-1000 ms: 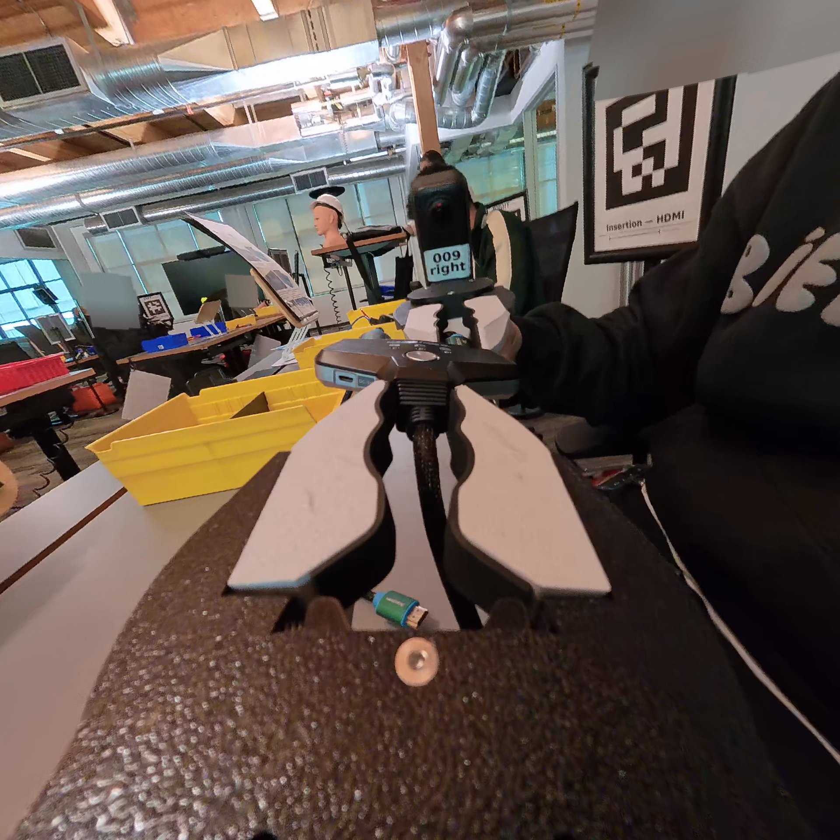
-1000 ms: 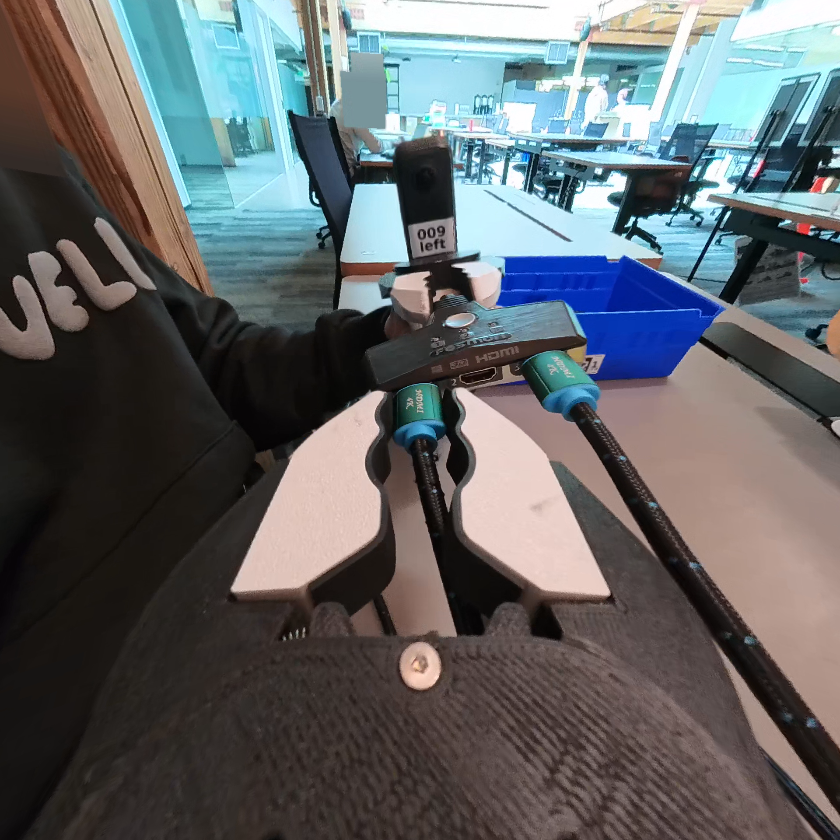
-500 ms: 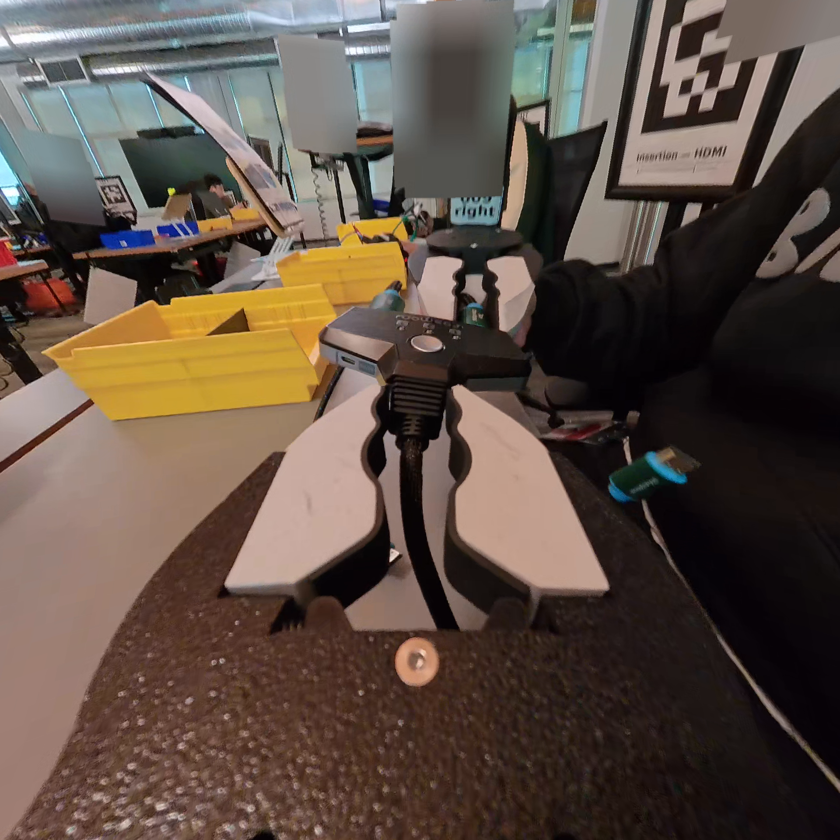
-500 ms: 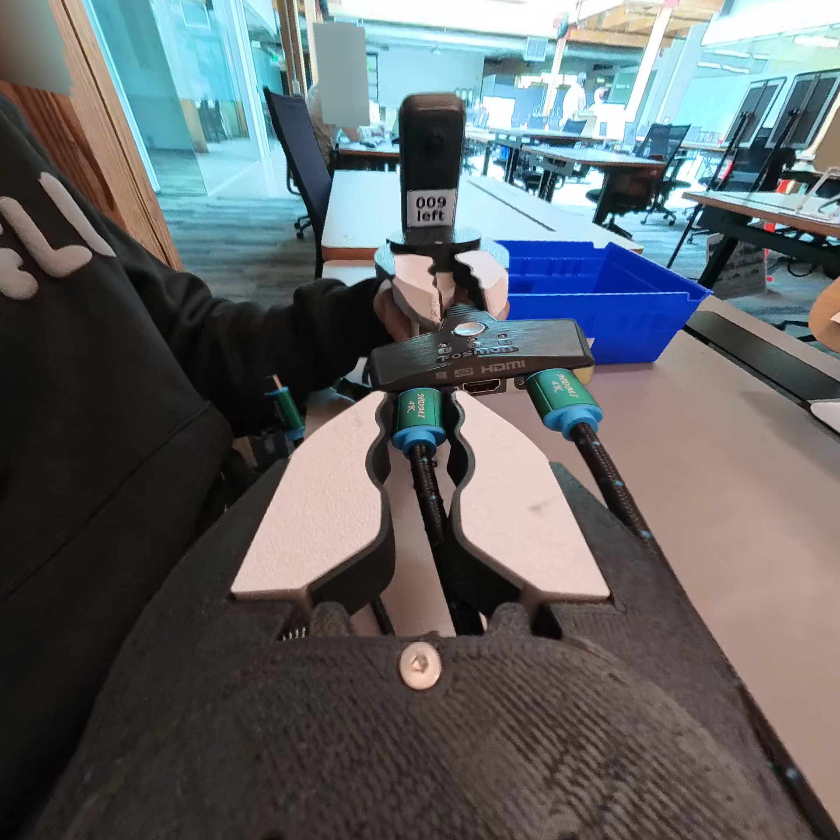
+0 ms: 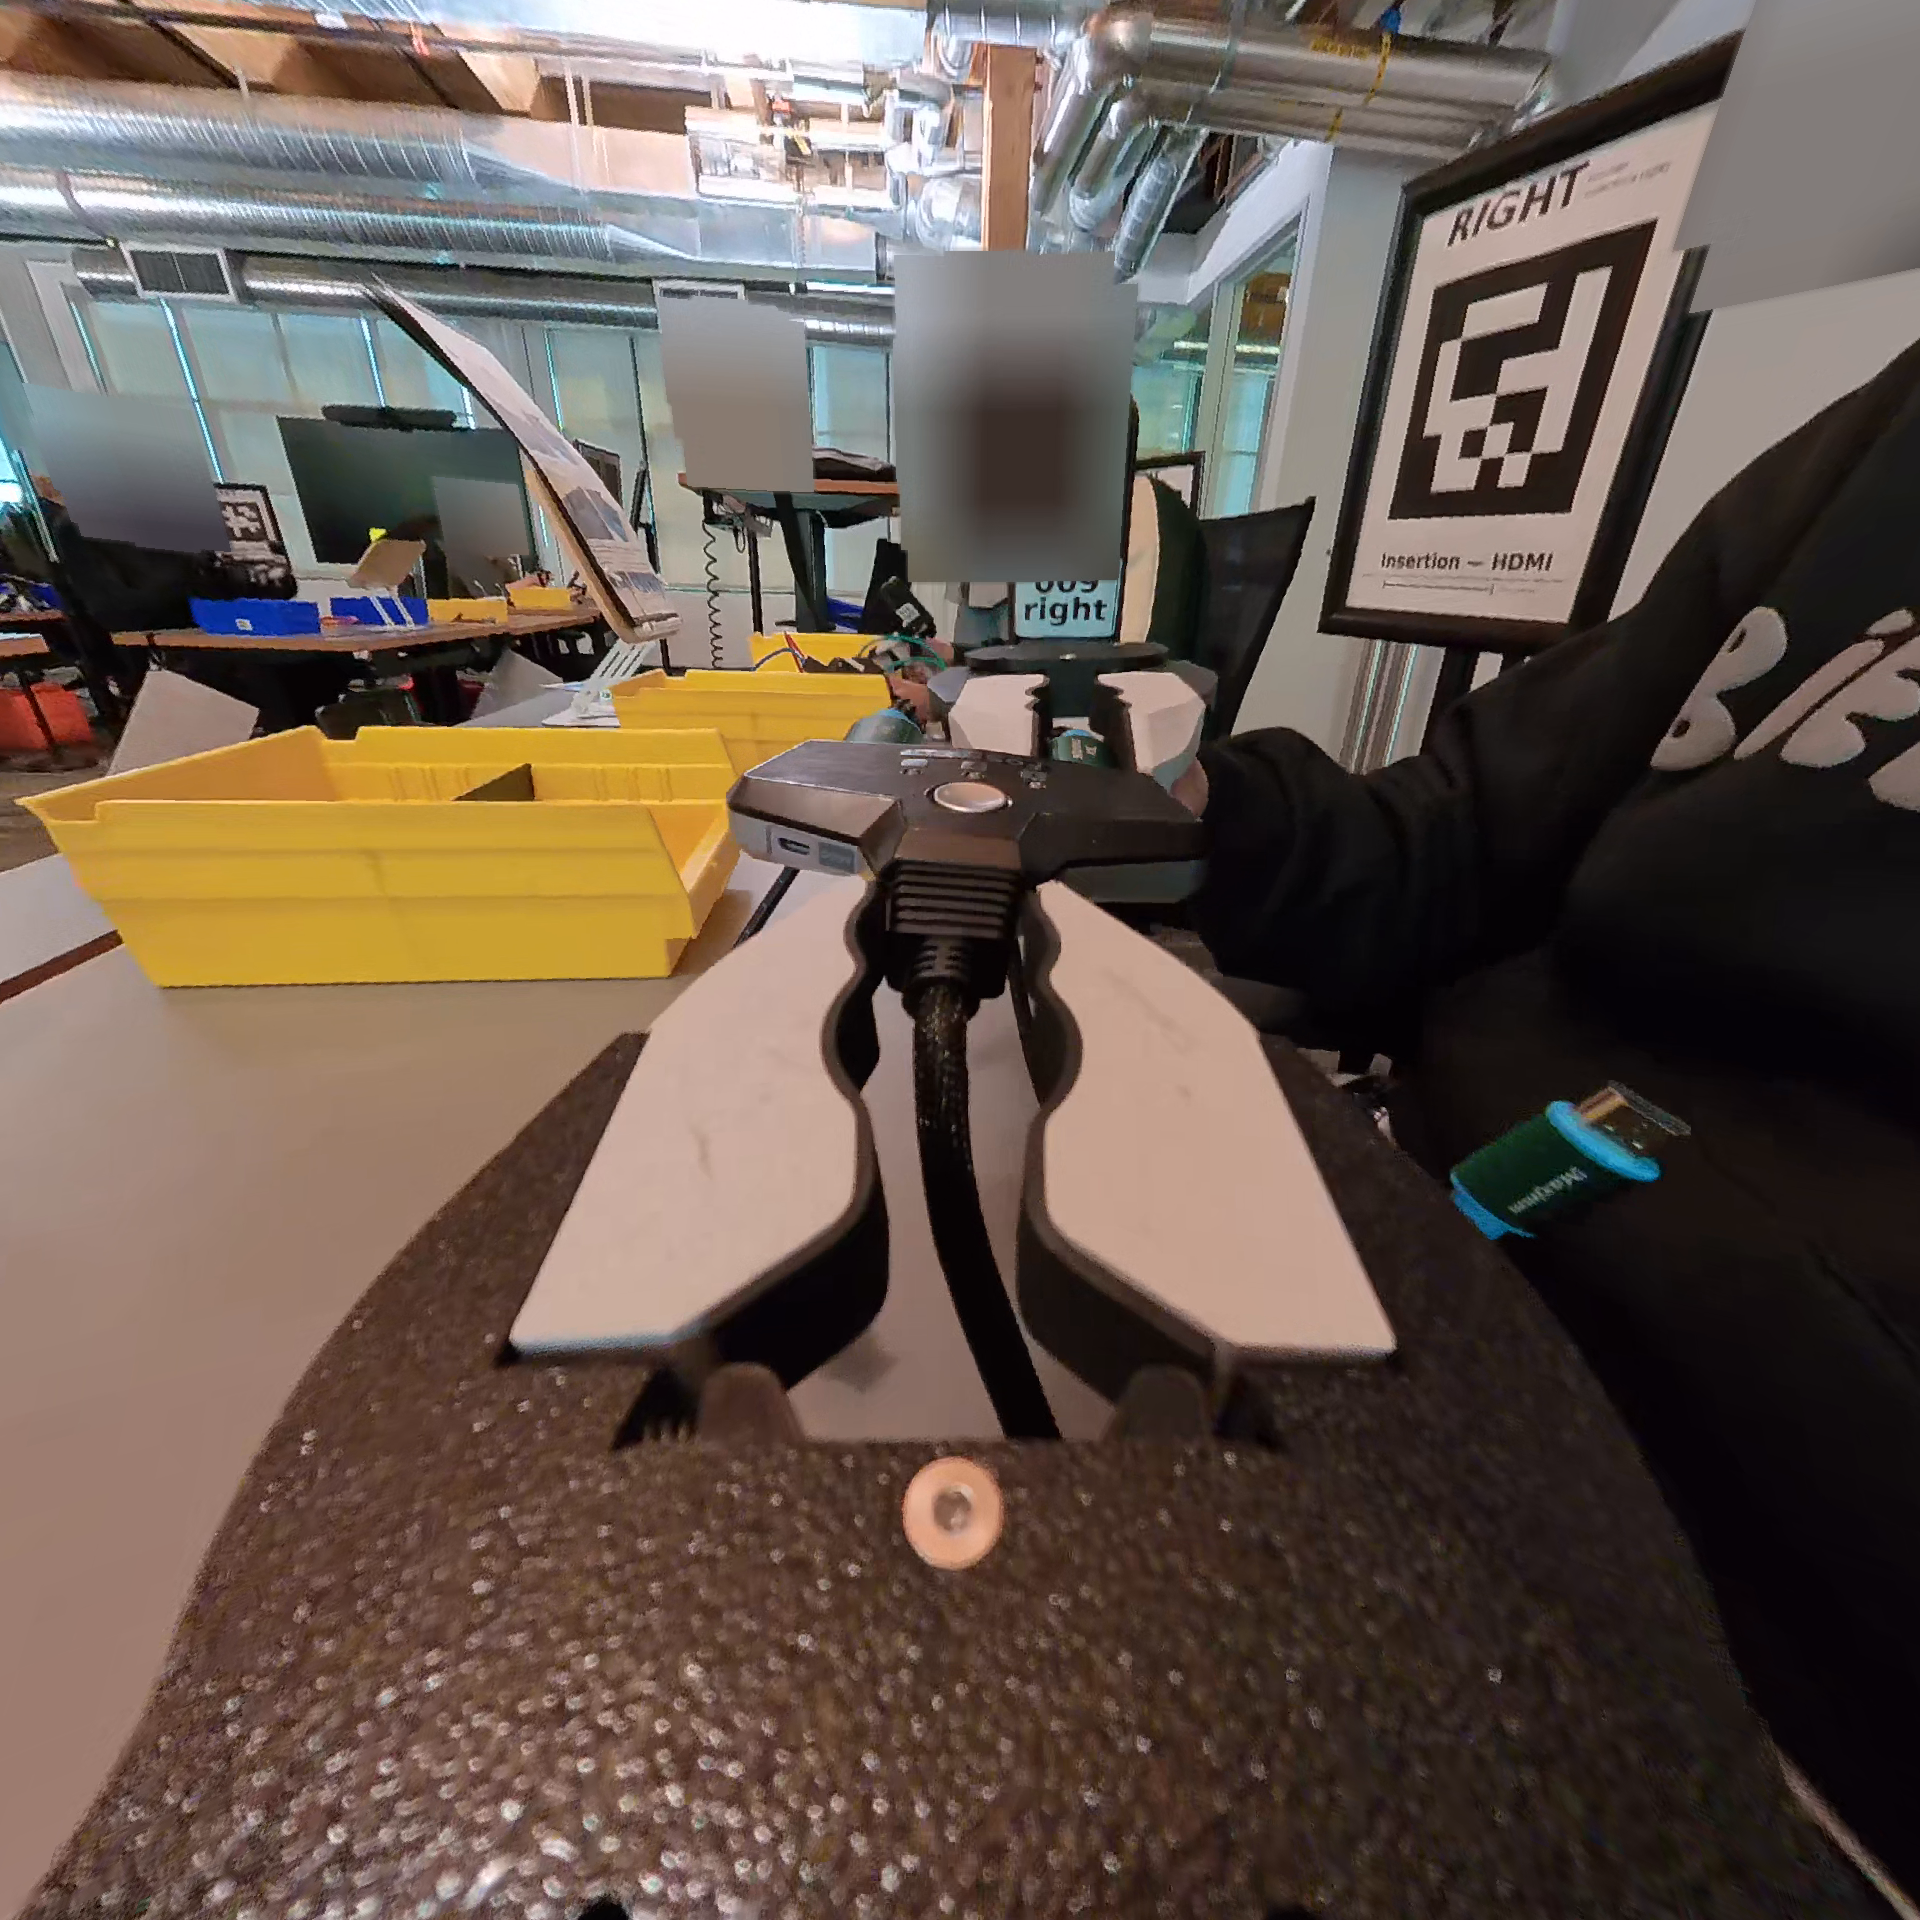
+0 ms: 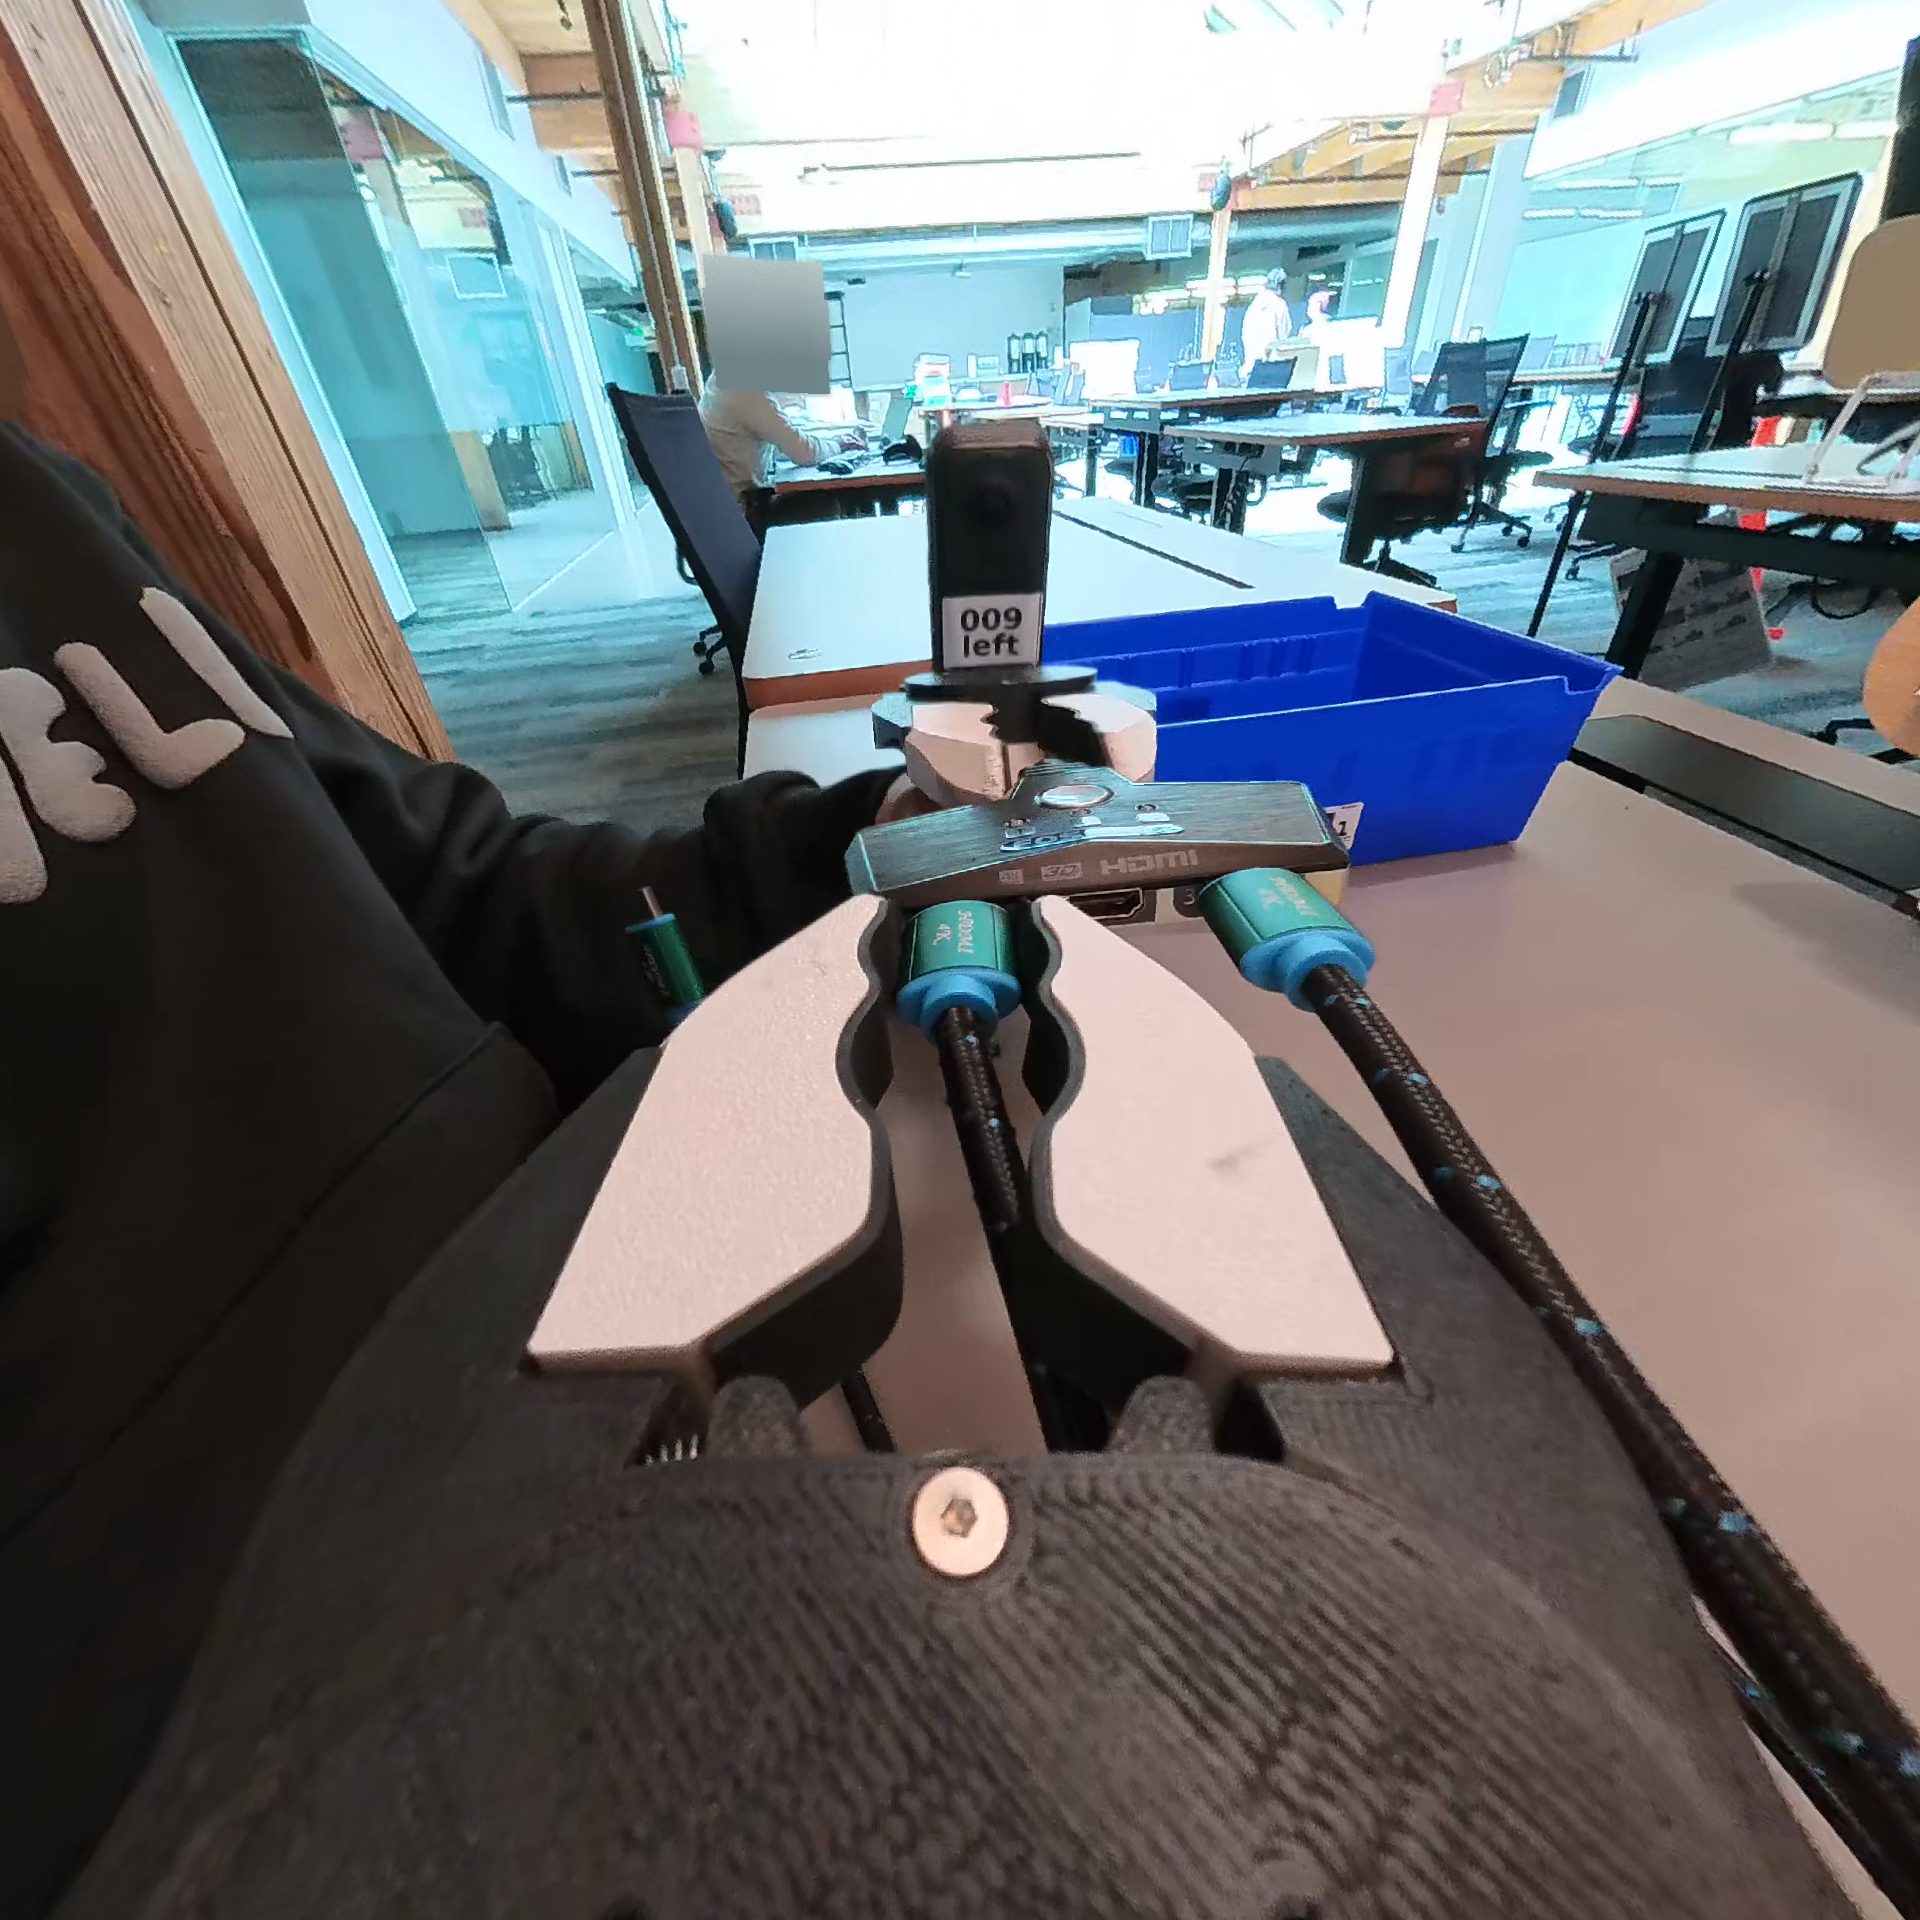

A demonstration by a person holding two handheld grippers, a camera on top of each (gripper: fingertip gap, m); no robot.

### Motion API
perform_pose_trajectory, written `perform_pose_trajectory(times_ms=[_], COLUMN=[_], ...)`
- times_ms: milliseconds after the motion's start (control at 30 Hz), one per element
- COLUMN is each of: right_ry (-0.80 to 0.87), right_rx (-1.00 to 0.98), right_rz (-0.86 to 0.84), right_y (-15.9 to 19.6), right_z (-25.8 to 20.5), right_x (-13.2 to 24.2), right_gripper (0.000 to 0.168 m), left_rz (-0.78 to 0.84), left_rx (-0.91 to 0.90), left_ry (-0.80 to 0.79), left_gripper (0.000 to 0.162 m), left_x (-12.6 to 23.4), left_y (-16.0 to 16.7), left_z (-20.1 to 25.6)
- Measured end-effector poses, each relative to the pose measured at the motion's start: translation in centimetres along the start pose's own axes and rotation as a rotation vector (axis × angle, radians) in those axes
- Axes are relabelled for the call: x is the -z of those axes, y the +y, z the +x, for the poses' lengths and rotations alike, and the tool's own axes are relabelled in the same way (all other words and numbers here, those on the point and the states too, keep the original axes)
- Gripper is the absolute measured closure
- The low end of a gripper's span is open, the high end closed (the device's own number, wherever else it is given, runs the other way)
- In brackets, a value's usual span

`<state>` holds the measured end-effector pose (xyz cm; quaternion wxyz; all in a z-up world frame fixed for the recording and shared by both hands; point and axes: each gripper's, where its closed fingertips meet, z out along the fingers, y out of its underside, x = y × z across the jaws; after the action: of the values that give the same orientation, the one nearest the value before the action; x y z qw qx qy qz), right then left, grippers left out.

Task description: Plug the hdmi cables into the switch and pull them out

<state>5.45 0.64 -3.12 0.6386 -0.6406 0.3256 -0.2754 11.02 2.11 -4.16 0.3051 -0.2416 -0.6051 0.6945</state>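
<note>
The black HDMI switch (image 5: 966, 805) is held in the air between both grippers. My left gripper (image 5: 951, 914) is shut on the ribbed collar of the switch's own black cable (image 5: 961, 1174). My right gripper (image 6: 956, 925) is shut on a green HDMI plug (image 6: 956, 951) that sits in the left port of the switch (image 6: 1091, 842). A second green plug (image 6: 1273, 920) sits in the right port. The middle port (image 6: 1107, 904) is empty. A third green plug (image 5: 1558, 1164) hangs loose against the person's black hoodie; it also shows in the right wrist view (image 6: 660, 956).
Yellow bins (image 5: 395, 862) stand on the grey table (image 5: 208, 1143) to the left. A blue bin (image 6: 1351, 717) stands behind the switch. A framed marker sign (image 5: 1507, 384) is at the back right. The person's torso (image 5: 1714, 1039) is close on the right.
Both grippers and the switch have shifted together, still gripped the same way. The loose green plug, earlier seen low between my left fingers, now hangs at the right by the hoodie.
</note>
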Motion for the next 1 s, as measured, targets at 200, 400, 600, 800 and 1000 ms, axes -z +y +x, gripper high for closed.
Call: perform_pose_trajectory(times_ms=[200,400,600,800,1000], right_ry=[0.013,0.005,0.029,-0.009,-0.051], right_rx=[-0.009,0.007,0.037,0.117,0.108], right_rz=[0.010,0.027,0.008,-0.078,-0.143], right_y=[0.2,0.3,0.2,0.5,0.4], right_z=[0.4,0.6,0.7,-0.3,-0.5], right_x=[-0.1,0.2,0.4,0.7,2.0], right_gripper=[0.147,0.146,0.146,0.145,0.145], left_rz=[0.008,-0.043,-0.005,0.009,-0.021], left_rx=[0.046,-0.012,-0.009,-0.045,-0.099], left_ry=[-0.012,-0.004,-0.007,0.028,0.036], left_gripper=[0.137,0.139,0.139,0.140,0.139], left_x=[0.0,0.0,-0.2,-0.3,-1.3], left_y=[0.3,0.8,0.6,0.1,-0.2], left_z=[-0.5,-0.4,-0.6,0.3,1.1])
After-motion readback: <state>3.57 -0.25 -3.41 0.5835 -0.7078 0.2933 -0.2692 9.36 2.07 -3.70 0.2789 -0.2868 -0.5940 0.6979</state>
